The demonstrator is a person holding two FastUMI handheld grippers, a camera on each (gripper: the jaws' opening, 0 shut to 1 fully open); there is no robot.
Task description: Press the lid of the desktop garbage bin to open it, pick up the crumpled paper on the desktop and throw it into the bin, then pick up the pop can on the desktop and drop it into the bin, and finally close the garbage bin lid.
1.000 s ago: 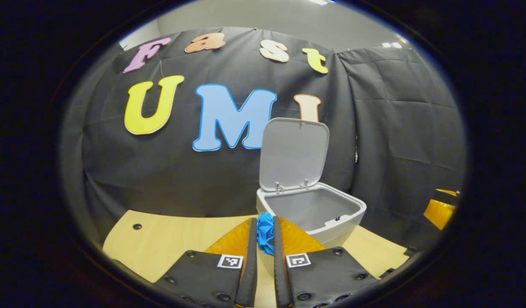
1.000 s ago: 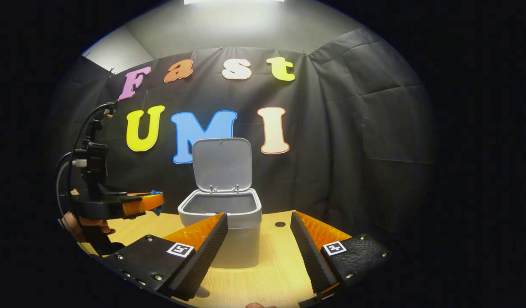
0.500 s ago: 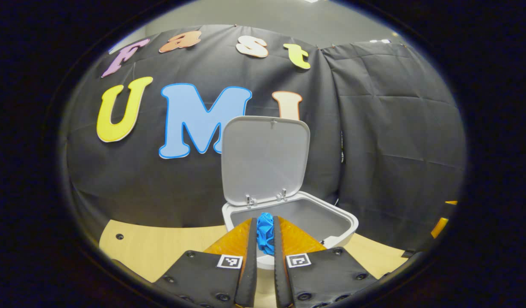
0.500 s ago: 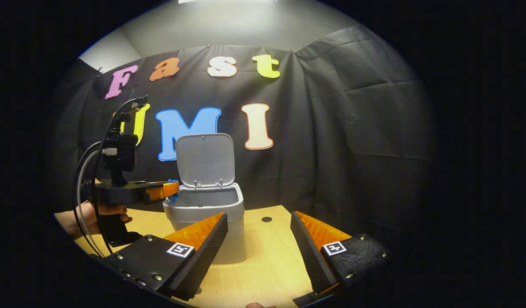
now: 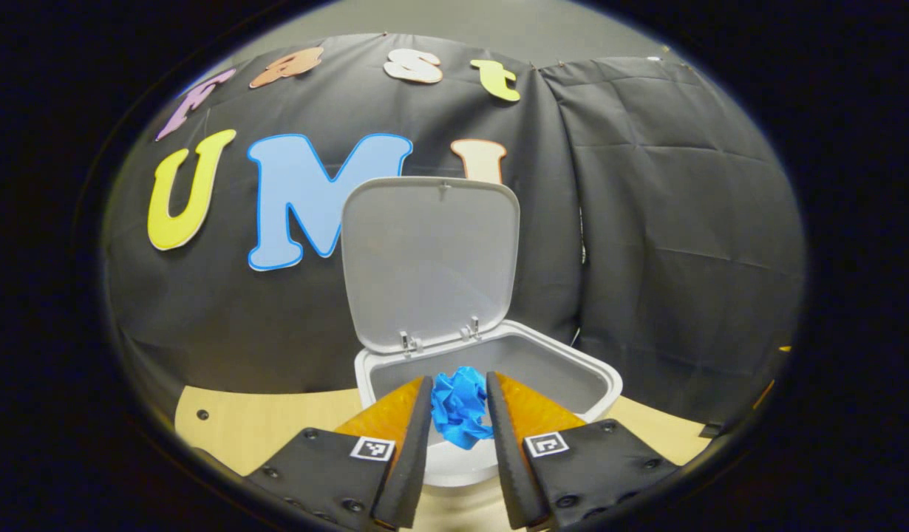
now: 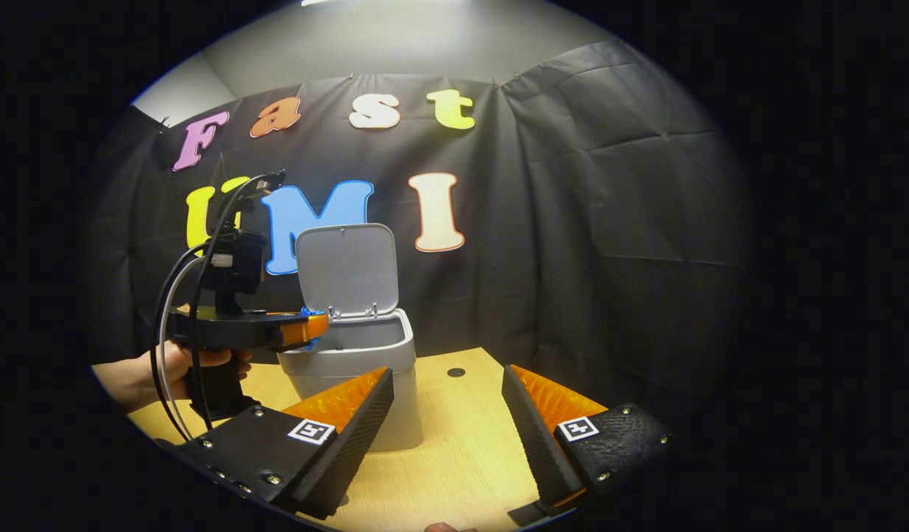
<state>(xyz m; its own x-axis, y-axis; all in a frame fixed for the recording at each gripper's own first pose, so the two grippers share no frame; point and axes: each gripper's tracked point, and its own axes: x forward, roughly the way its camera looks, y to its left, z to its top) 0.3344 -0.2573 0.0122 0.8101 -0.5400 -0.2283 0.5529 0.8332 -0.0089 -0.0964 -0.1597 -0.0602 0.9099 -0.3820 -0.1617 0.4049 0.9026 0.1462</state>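
Note:
The grey bin [image 5: 581, 368] stands open, its lid [image 5: 431, 258] upright behind the mouth. My left gripper [image 5: 458, 378] hovers over the near rim of the bin, its fingers parted. The blue crumpled paper [image 5: 460, 408] sits loosely between them and touches both. In the right gripper view the bin [image 6: 351, 358] is left of centre with its lid [image 6: 345, 264] up. There the left gripper [image 6: 318, 326] reaches over the bin's left rim, blue paper at its tip. My right gripper [image 6: 447, 372] is open and holds nothing, low over the table to the right of the bin.
A light wooden table [image 6: 454, 451] carries the bin, and black cloth closes it in behind and to the right. A person's hand [image 6: 140, 373] holds the left gripper's handle at the left, with cables looping above it.
The left gripper moved forward over the bin's mouth and its fingers spread apart, so the paper puffed out between them. The right gripper drifted slightly right and stayed open.

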